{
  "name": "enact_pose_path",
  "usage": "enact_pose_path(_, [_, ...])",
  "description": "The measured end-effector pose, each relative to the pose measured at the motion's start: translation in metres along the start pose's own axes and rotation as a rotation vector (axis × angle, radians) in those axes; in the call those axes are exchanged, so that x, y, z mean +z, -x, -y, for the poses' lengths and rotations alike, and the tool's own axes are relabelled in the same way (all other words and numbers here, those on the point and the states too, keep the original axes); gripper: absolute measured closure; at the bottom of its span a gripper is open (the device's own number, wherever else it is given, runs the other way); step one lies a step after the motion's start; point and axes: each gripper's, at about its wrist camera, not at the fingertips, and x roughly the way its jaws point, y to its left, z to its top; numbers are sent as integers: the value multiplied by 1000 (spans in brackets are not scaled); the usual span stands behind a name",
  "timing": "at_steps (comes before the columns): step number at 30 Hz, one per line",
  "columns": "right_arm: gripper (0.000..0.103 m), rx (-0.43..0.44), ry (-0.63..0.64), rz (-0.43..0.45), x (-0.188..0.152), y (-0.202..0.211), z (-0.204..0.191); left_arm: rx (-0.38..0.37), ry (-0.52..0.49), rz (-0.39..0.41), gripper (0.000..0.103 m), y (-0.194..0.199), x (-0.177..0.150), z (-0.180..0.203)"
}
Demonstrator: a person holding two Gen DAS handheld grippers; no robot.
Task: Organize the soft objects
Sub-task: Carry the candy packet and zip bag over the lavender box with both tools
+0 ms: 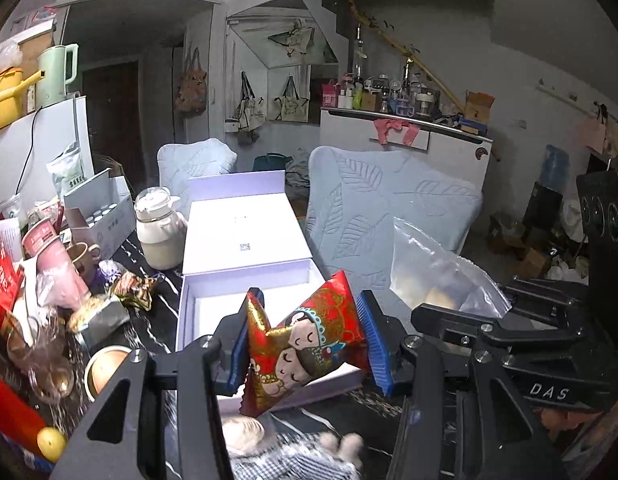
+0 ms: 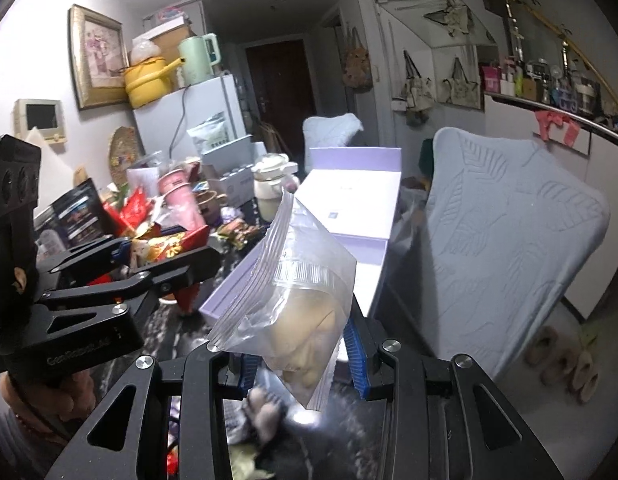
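My left gripper (image 1: 307,344) is shut on a red snack packet (image 1: 305,344) printed with cartoon figures, held above the near end of an open white and lilac box (image 1: 245,240). My right gripper (image 2: 301,356) is shut on a clear zip bag (image 2: 297,300) with pale buns inside; the bag also shows at the right of the left wrist view (image 1: 437,272). The left gripper shows at the left of the right wrist view (image 2: 149,256). A plush toy in checked cloth (image 1: 293,452) lies on the dark table below both grippers.
Cups, packets and a cream jug (image 1: 161,232) crowd the table's left side. Two chairs with pale blue leaf covers (image 1: 389,208) stand beside and behind the box. A white fridge (image 2: 197,116) stands at the back left. Slippers (image 2: 565,360) lie on the floor.
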Motion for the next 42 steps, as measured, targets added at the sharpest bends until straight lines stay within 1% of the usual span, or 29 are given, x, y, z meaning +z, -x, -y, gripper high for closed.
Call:
enact_pose_path(5, [67, 33, -1, -35, 20, -23, 9, 40, -9, 3, 55, -20, 19, -13])
enact_pose_path(13, [67, 30, 27, -66, 56, -59, 14, 66, -13, -18, 55, -58, 46, -35])
enact_pose_path(19, [67, -19, 60, -103, 77, -104, 24, 116, -5, -42, 55, -98, 58, -54])
enact_pose_path(21, [67, -32, 63, -118, 80, -118, 28, 137, 9, -68, 55, -115, 57, -62])
enact_pose_path(26, [67, -50, 39, -173, 80, -160, 40, 157, 32, -132, 55, -155, 50, -75])
enact_pose_path(30, [67, -52, 20, -200, 76, -184, 45, 166, 56, -185, 55, -184, 41, -87])
enact_pose_path(34, [67, -63, 15, -226, 72, -204, 50, 213, 46, -217, 55, -206, 33, -96])
enact_pose_path(36, [67, -66, 15, -234, 71, -213, 52, 206, 65, -244, 55, -215, 31, -102])
enact_pose_path(38, [66, -41, -18, -254, 69, -221, 58, 200, 89, -263, 55, -223, 28, -109])
enact_pose_path(42, [66, -33, -40, -280, 69, -231, 62, 207, 90, -285, 55, -234, 24, -115])
